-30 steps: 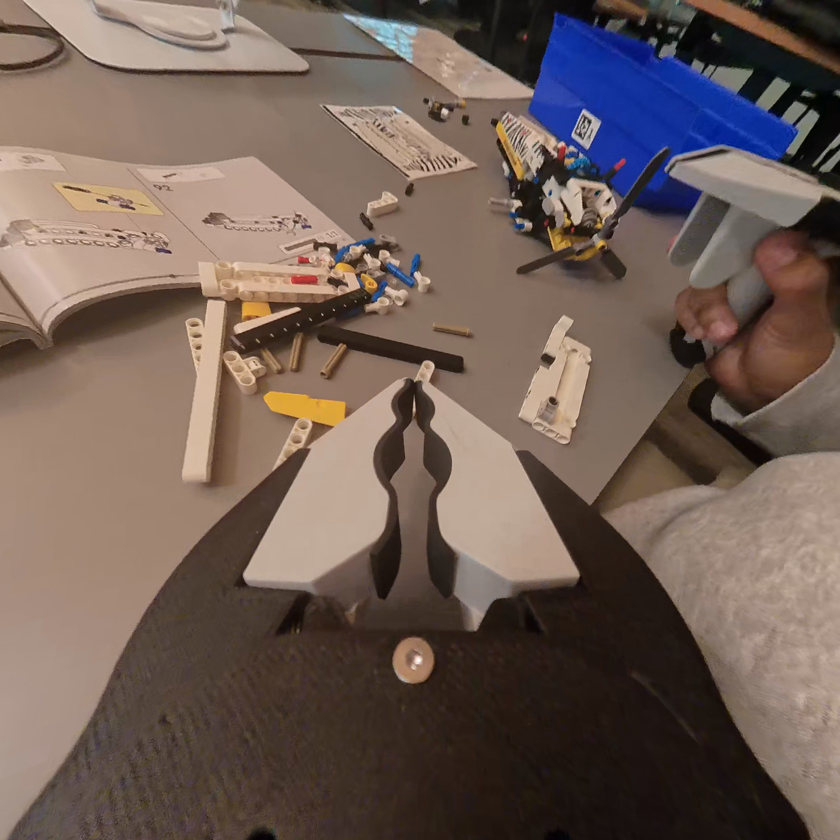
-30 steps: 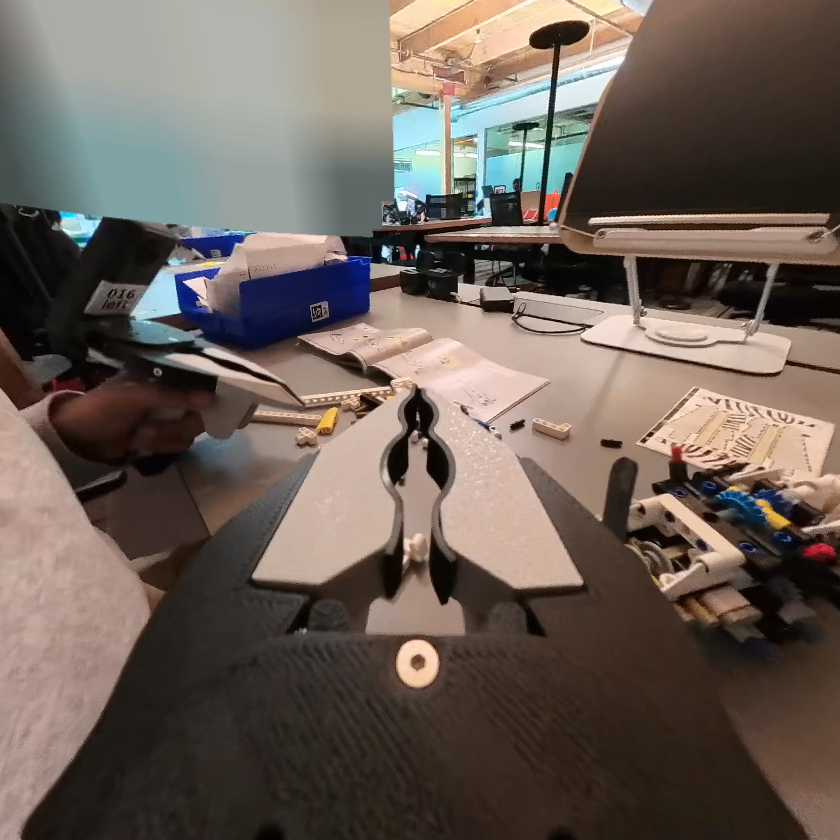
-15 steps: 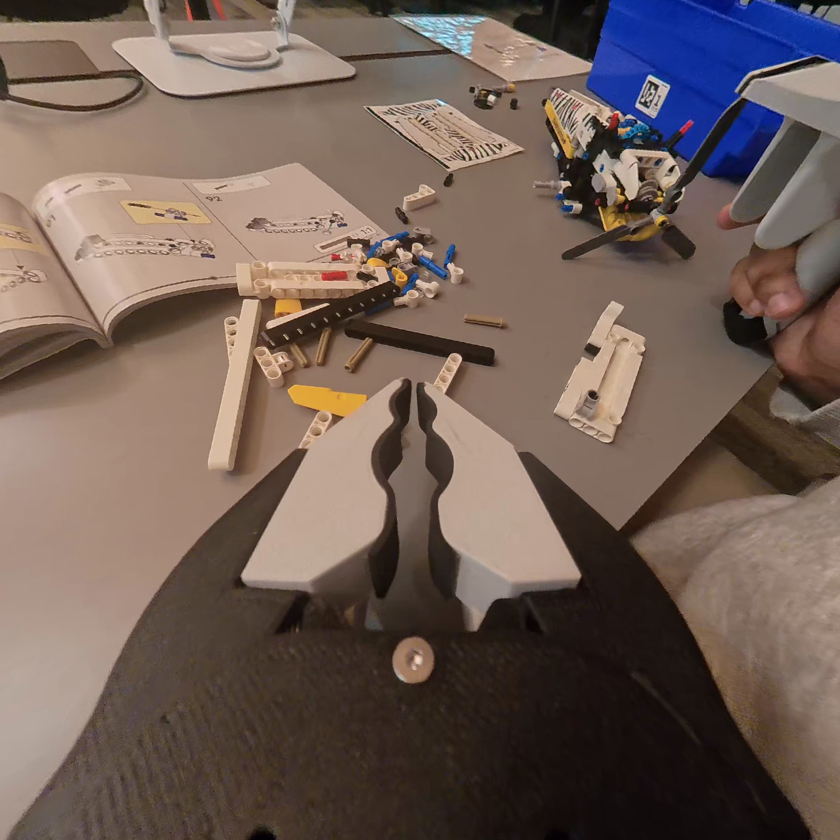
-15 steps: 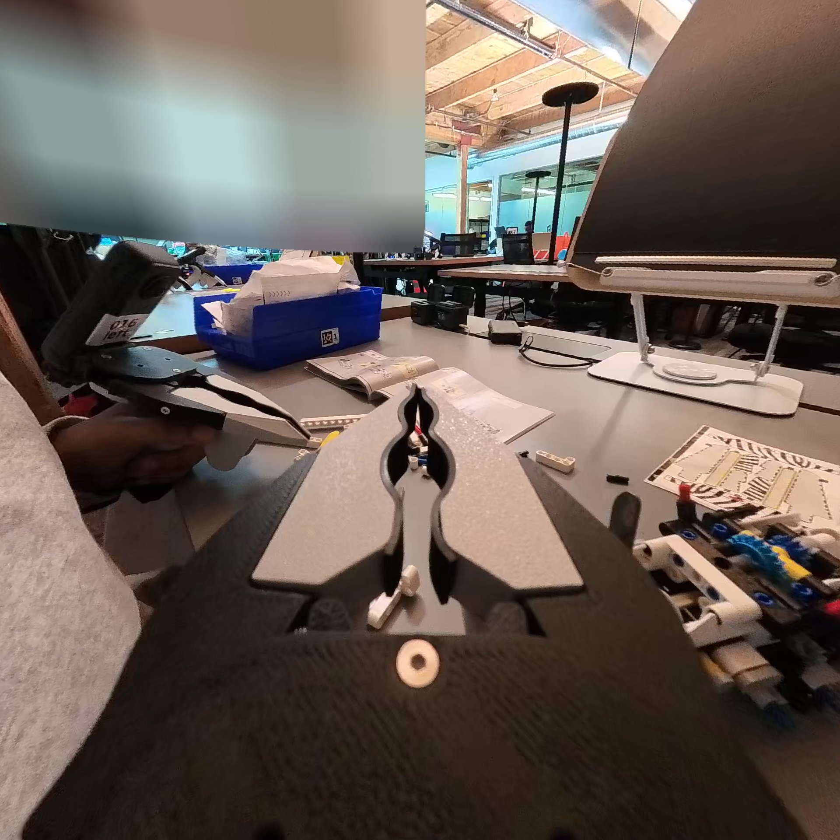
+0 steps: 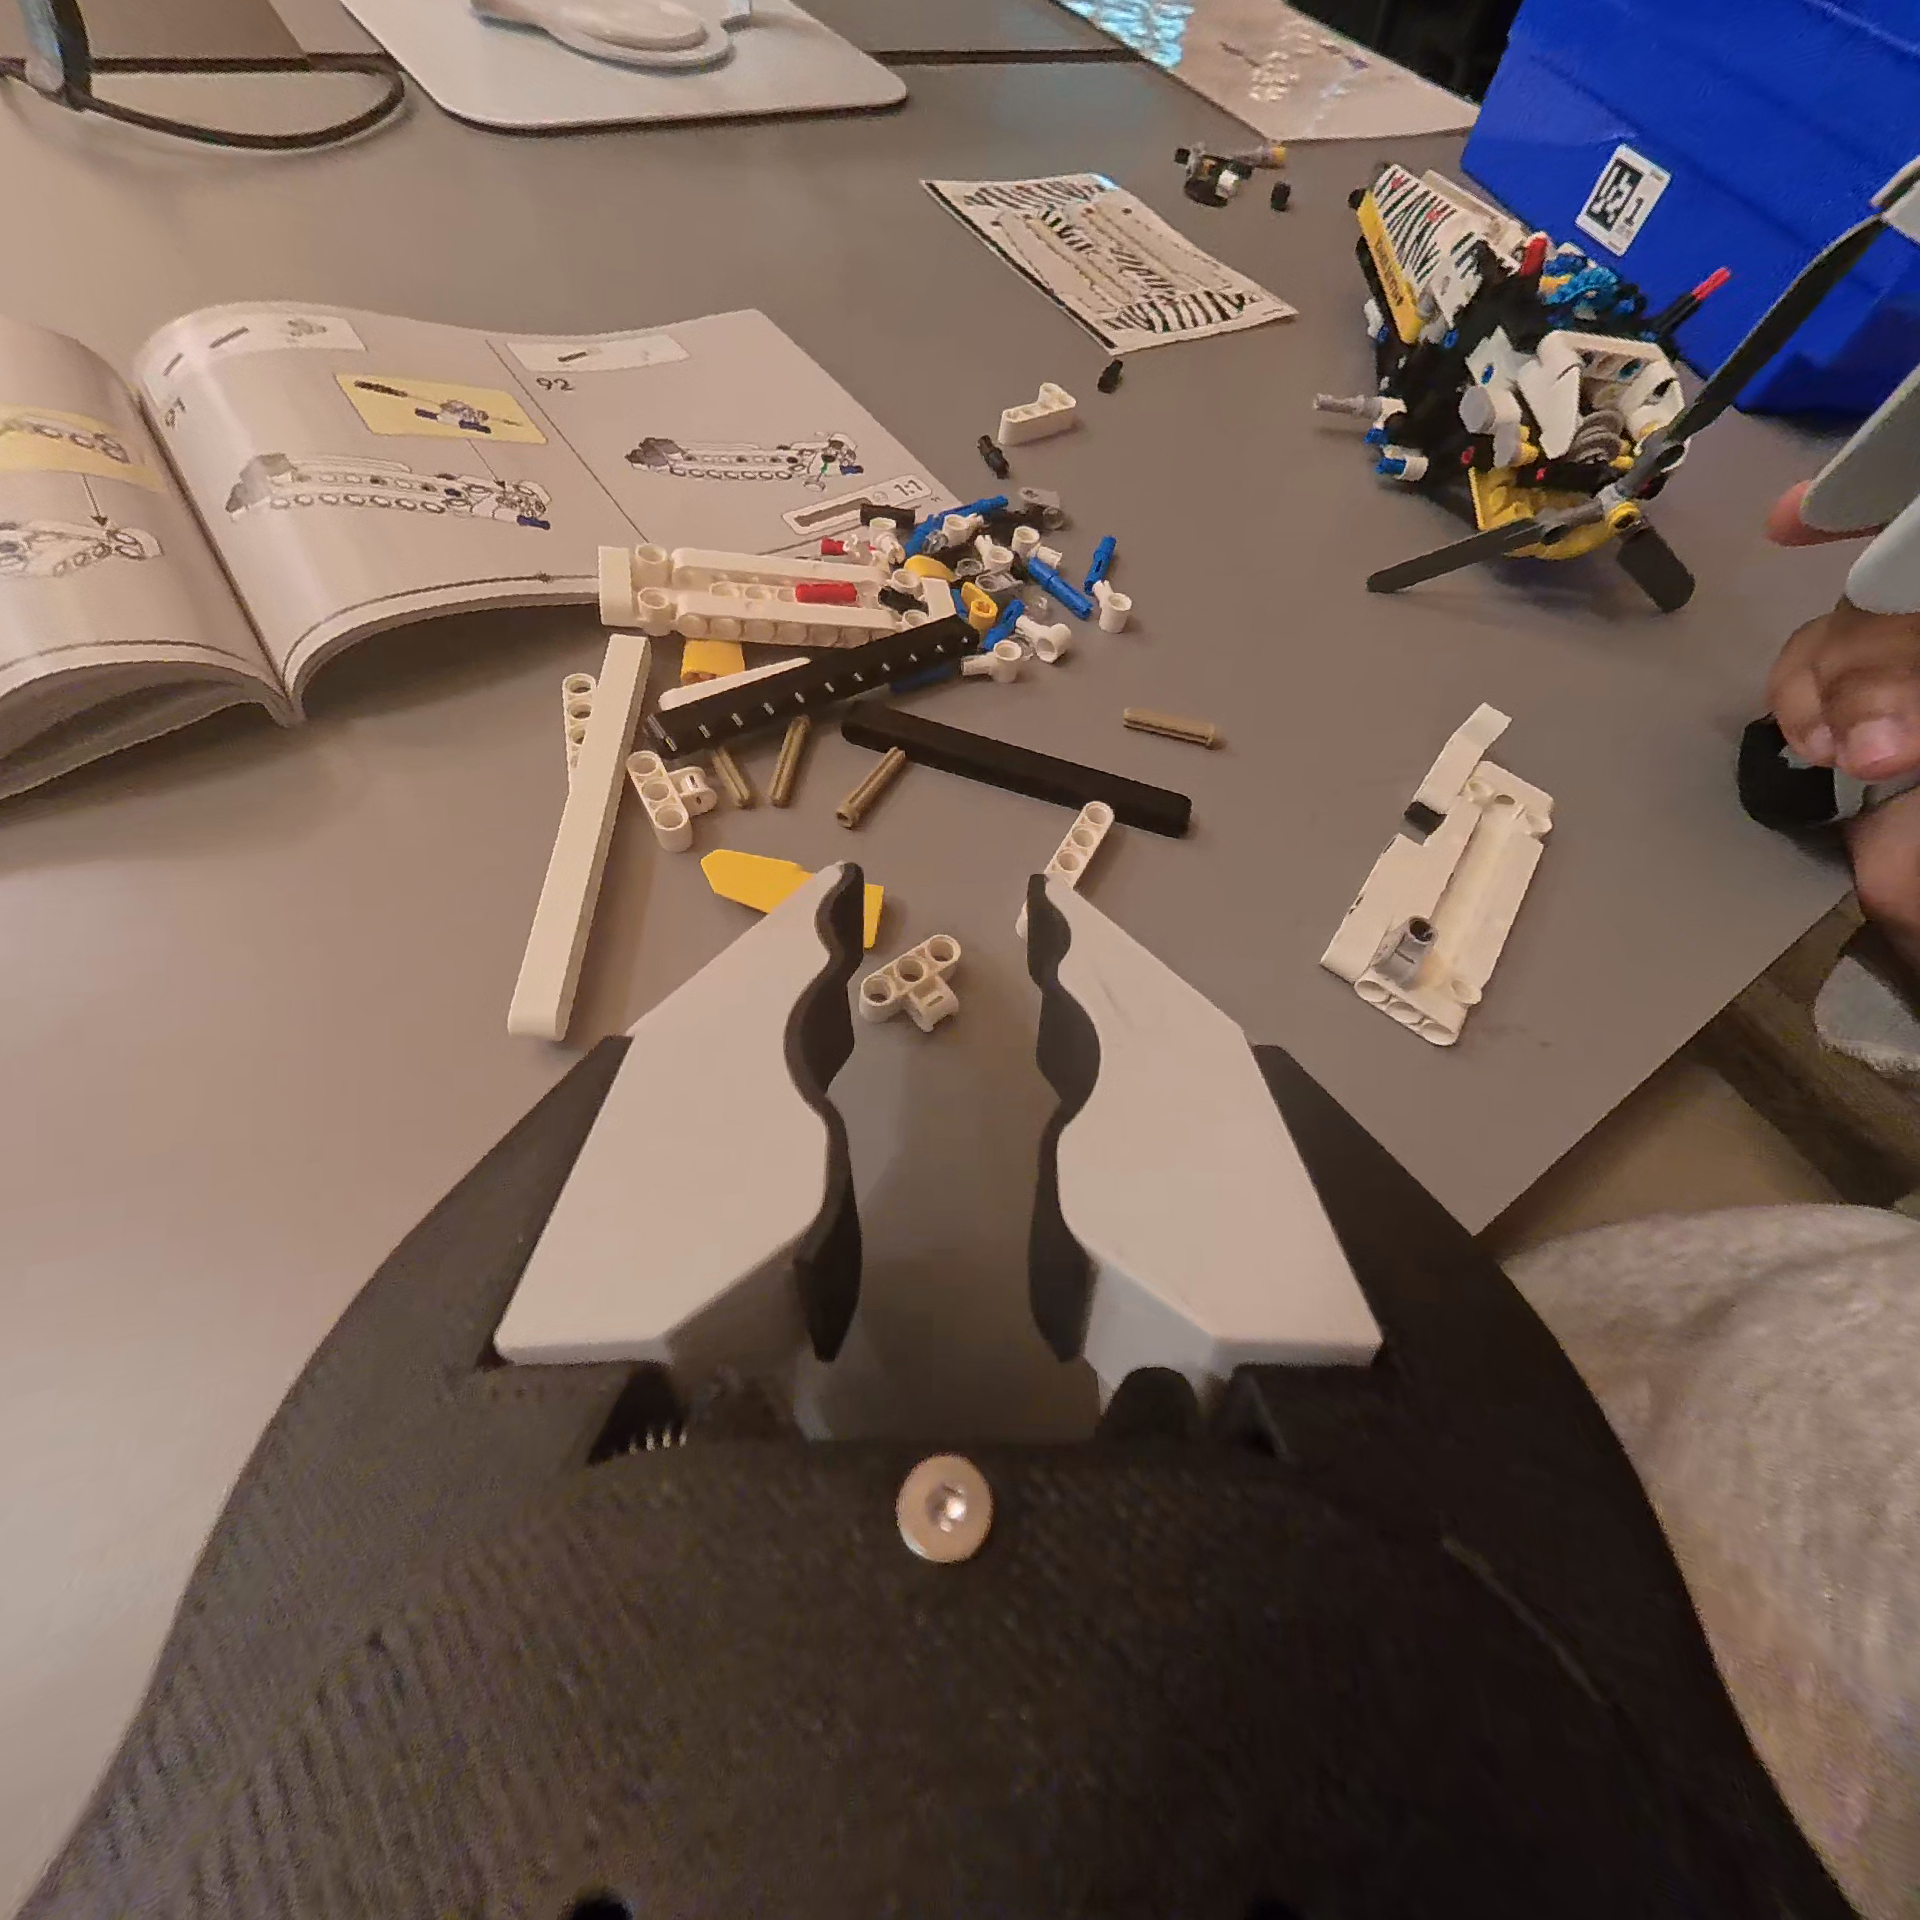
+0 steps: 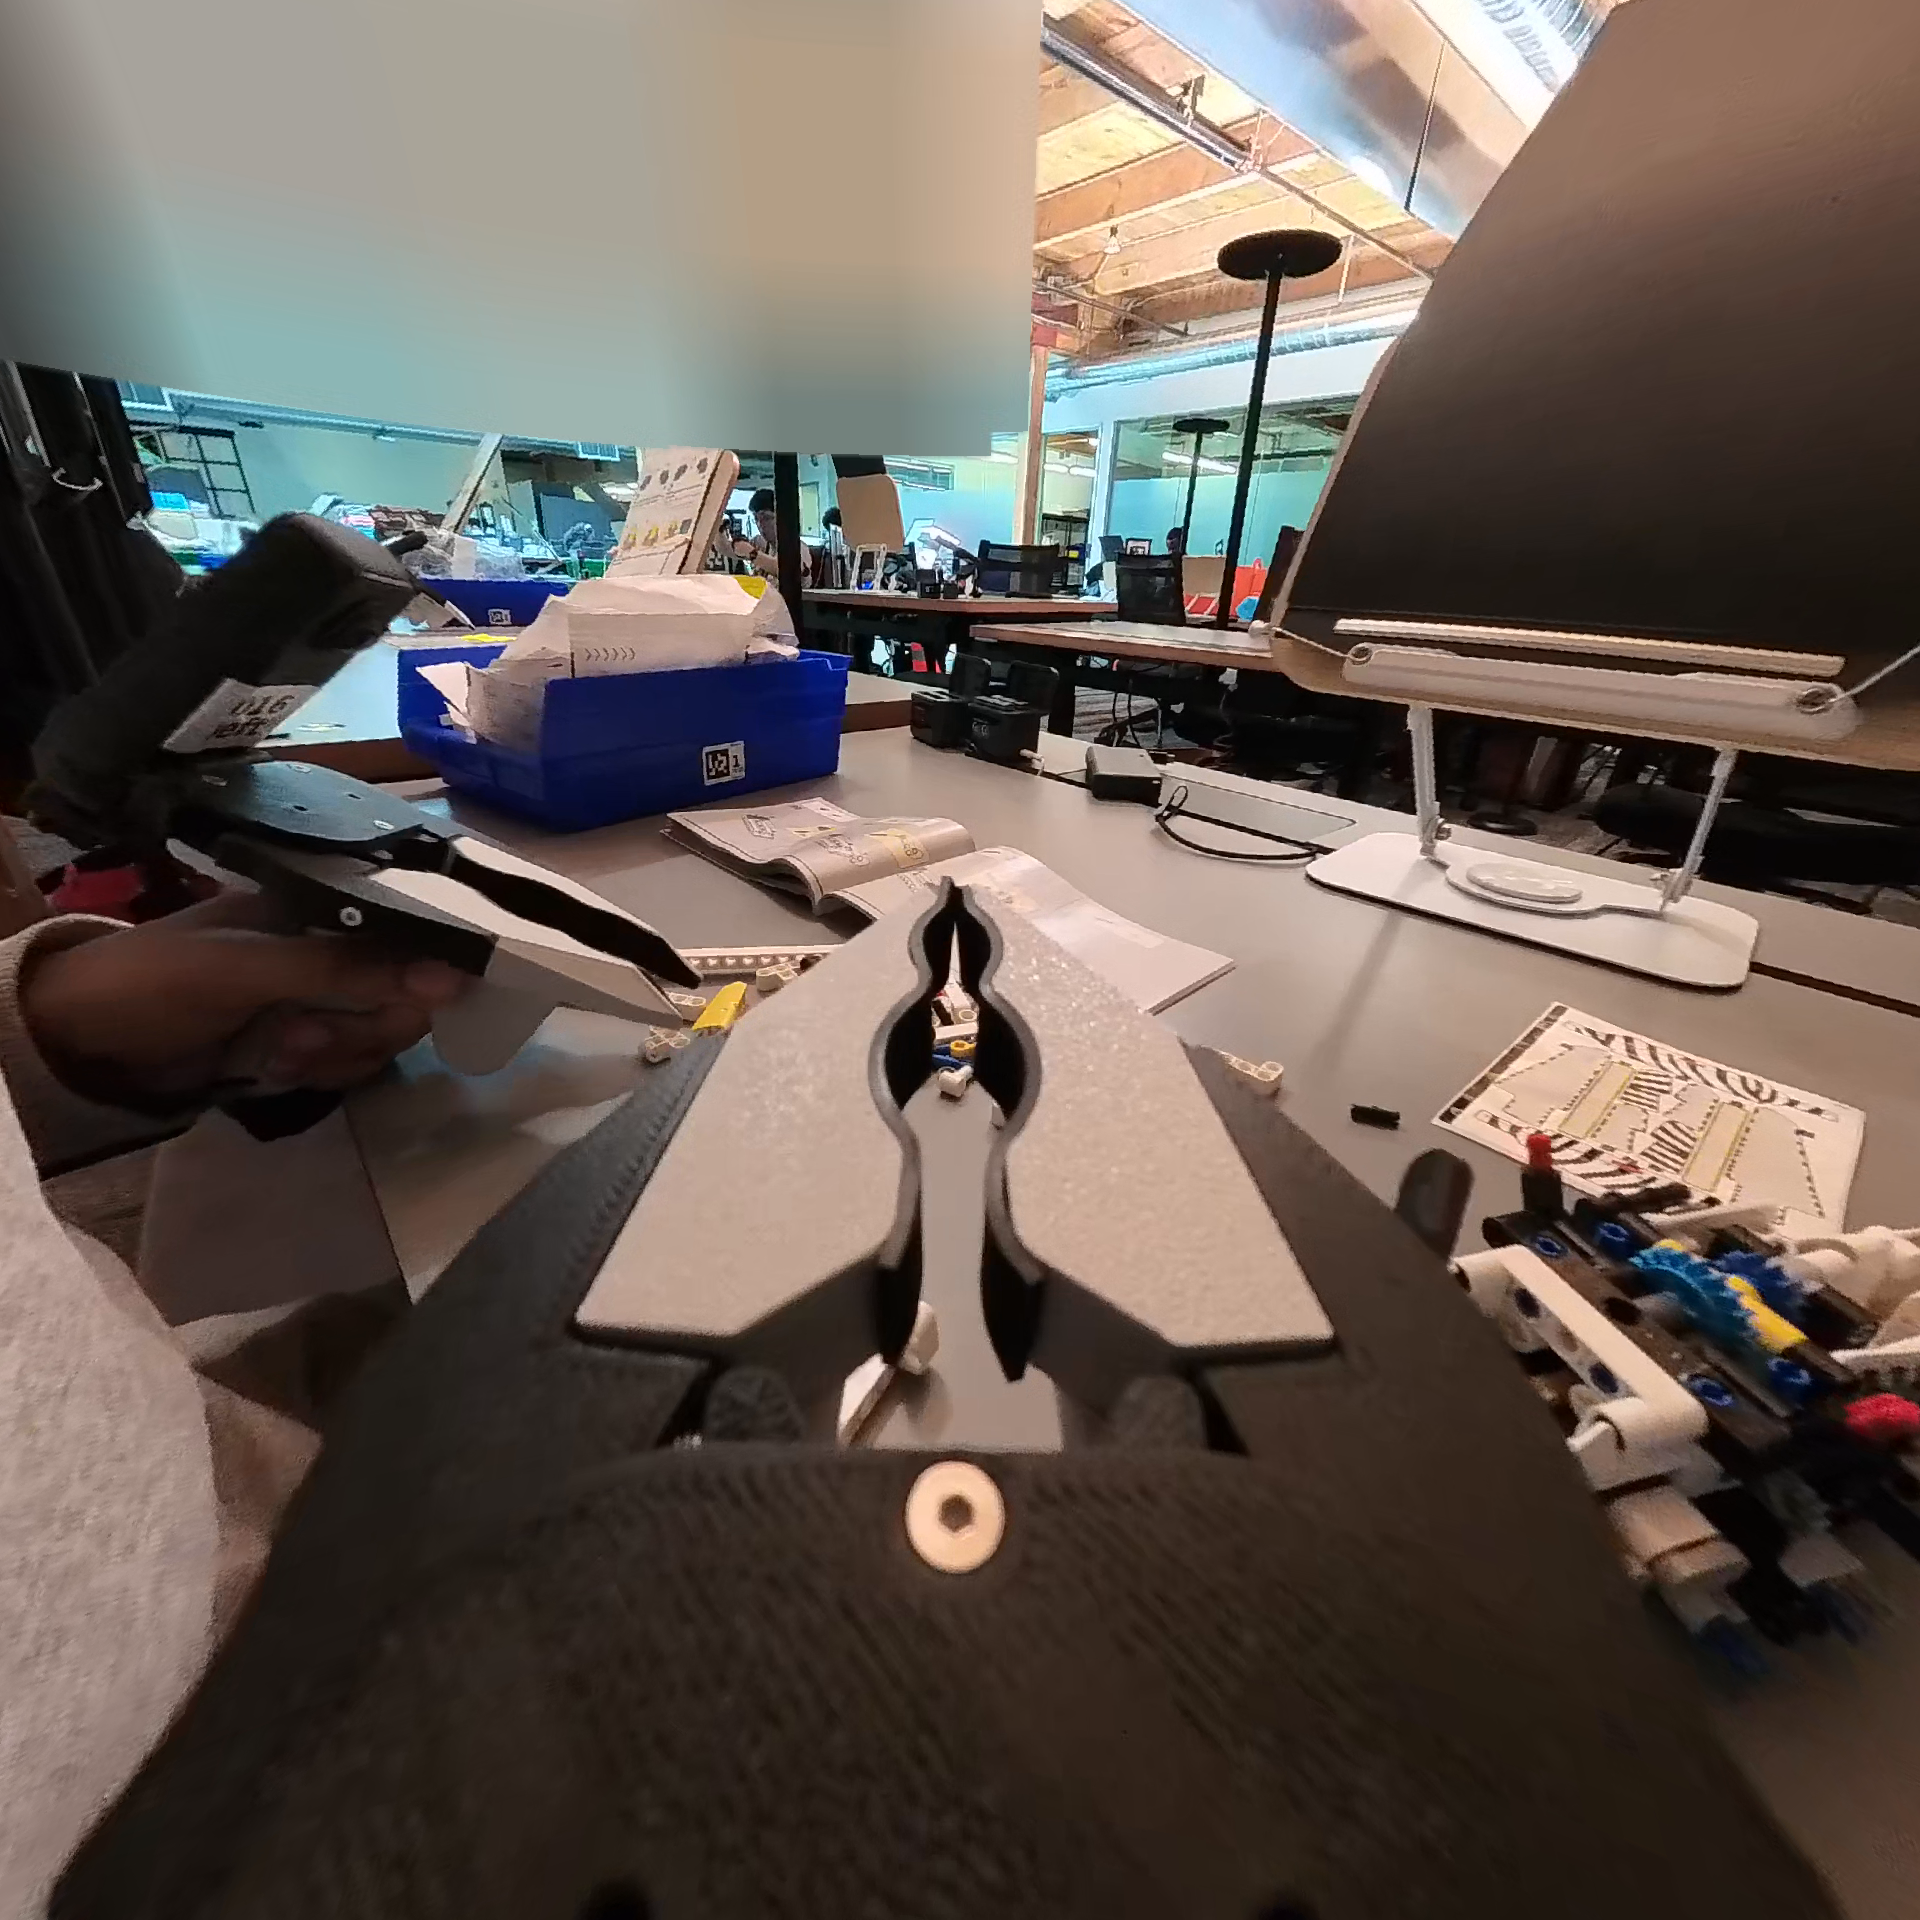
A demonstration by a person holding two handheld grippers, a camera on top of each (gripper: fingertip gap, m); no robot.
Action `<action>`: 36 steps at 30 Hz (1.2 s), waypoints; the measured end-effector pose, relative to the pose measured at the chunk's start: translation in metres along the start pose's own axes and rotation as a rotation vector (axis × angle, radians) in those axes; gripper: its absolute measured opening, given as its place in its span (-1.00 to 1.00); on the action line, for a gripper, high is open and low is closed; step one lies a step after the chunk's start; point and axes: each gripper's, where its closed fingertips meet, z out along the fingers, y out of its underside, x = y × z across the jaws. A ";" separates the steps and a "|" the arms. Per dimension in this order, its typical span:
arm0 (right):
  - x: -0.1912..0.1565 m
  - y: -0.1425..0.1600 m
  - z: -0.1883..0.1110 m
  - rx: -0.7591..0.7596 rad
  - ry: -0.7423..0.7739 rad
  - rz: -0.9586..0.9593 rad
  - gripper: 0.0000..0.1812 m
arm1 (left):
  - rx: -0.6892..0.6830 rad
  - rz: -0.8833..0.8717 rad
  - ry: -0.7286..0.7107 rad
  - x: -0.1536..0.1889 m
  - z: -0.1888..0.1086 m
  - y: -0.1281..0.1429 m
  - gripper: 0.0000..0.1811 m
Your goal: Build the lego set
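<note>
Left claw (image 5: pixel 943 894) has gone from nearly together to wide apart, hovering over a small white connector (image 5: pixel 911 982) lying between its tips on the grey table (image 5: pixel 260 1039). Right claw (image 6: pixel 958 912) is together at the tips, a small white piece (image 6: pixel 902 1351) lodged near its base, half-built model (image 6: pixel 1704 1382) just right of it

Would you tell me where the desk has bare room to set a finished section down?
The grey table is bare left of the long white beam, below the open instruction booklet. Another free strip lies between booklet and sticker sheet. It is crowded around the loose parts pile and beside the partly built model.
</note>
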 end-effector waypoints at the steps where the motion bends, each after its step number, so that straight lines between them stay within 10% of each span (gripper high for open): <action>1: -0.001 0.000 0.000 -0.002 0.000 -0.009 -1.00 | -0.002 -0.001 -0.003 0.000 0.000 0.000 -0.67; 36: -0.007 -0.001 0.000 0.008 -0.001 -0.074 -1.00 | -0.077 0.022 -0.005 0.003 0.002 0.011 -0.89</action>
